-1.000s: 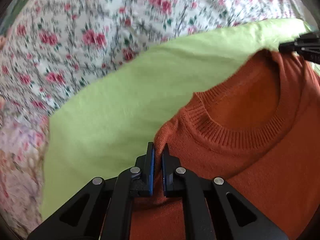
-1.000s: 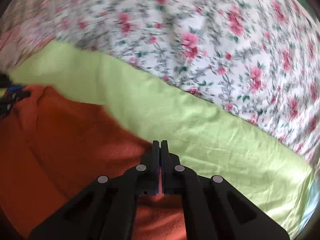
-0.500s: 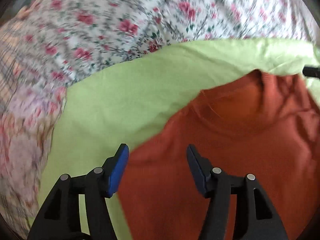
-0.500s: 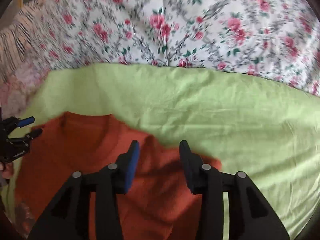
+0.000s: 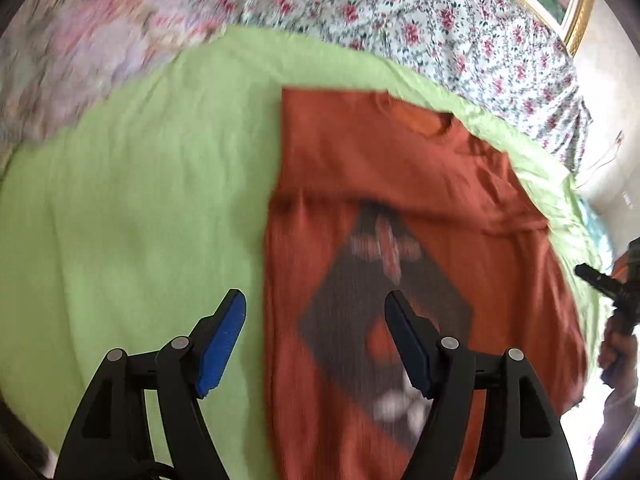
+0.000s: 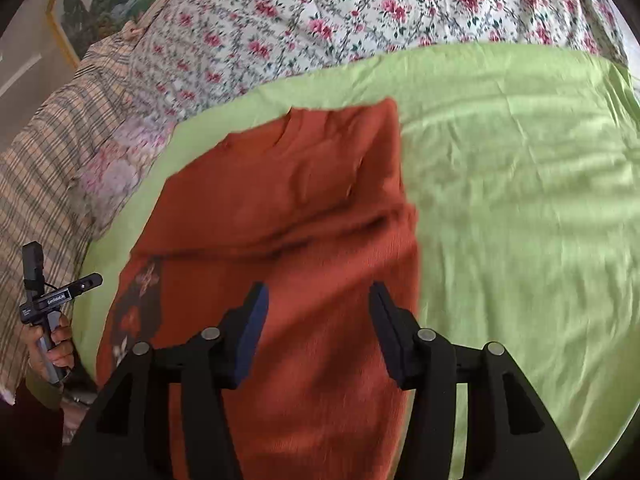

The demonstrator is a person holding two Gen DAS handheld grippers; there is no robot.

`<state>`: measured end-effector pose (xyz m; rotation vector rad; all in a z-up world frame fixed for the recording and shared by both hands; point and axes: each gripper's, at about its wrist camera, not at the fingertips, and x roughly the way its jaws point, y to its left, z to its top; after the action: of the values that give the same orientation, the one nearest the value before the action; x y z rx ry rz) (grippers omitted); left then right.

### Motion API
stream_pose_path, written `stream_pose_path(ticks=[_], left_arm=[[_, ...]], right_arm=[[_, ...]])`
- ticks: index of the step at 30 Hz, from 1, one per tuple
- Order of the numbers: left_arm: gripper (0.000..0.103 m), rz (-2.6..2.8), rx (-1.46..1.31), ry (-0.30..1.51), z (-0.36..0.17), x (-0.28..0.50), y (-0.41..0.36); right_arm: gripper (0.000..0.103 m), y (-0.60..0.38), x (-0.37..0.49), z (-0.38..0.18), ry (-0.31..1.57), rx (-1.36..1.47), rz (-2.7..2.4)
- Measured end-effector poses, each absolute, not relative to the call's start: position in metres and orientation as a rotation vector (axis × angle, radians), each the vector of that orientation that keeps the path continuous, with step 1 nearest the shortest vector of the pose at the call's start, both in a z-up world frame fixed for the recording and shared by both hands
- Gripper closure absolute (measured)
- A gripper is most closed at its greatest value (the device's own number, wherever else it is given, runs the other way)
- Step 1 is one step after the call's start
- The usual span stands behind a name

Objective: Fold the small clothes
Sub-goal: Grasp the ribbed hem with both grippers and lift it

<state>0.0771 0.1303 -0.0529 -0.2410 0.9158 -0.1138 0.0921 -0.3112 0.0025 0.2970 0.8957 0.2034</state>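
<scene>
Sweater [image 5: 400,184] first: your rust-orange knit lies on the green sheet [image 5: 132,200], neck hole toward the flowered bedspread [image 5: 420,20] at the far side. In your left camera its left edge runs as a straight line down the sheet, and a dark diamond pattern with pale flower shapes shows on the front. A crease crosses the body just below the shoulders.

Your left gripper [image 5: 316,336] hovers above the sweater's left edge with its fingers spread wide, holding nothing; one blue pad [image 5: 220,344] is over the green sheet, the other over the dark pattern.

Your right gripper [image 6: 318,328] hangs over the sweater's right part, fingers likewise wide apart and empty.

In the right camera the sweater's right edge also looks straight against the sheet. A striped pillow [image 6: 44,160] sits at the far left beyond it.
</scene>
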Motion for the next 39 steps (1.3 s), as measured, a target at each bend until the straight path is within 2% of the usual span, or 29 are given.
stream_pose_path(ticks=[13,25,26,27,28,29,30,31,36,39], left_arm=[[0.028,-0.224,-0.286,1.025,-0.108,-0.040,0.125],[0.028,-0.322,-0.305,1.040,-0.125,-0.058,0.119],[0.035,-0.318,-0.298,1.035,-0.123,-0.058,0.118],[0.041,-0.311,-0.282,1.029,-0.122,-0.057,0.117],[0.056,-0.299,-0.254,1.022,-0.120,-0.056,0.116],[0.076,-0.291,-0.227,1.015,-0.118,-0.056,0.115],[0.087,-0.285,-0.212,1.008,-0.116,-0.057,0.115],[0.095,-0.288,-0.208,1.000,-0.113,-0.059,0.117],[0.096,-0.326,-0.211,0.941,-0.098,-0.070,0.126],[0.096,-0.341,-0.245,0.971,-0.105,-0.063,0.130]], right_arm=[[0.040,-0.324,-0.032,-0.009,0.910,0.397,0.236],[0.041,-0.330,-0.063,-0.039,0.977,0.554,0.422],[0.041,-0.328,-0.060,-0.042,0.975,0.571,0.431],[0.051,-0.327,-0.058,-0.044,0.971,0.578,0.433],[0.075,-0.326,-0.056,-0.046,0.975,0.583,0.429],[0.090,-0.324,-0.055,-0.049,0.987,0.589,0.424],[0.096,-0.324,-0.054,-0.052,1.007,0.595,0.413],[0.096,-0.324,-0.055,-0.052,1.009,0.595,0.409],[0.097,-0.348,-0.088,-0.028,0.939,0.608,0.412],[0.097,-0.354,-0.093,-0.030,0.949,0.603,0.398]])
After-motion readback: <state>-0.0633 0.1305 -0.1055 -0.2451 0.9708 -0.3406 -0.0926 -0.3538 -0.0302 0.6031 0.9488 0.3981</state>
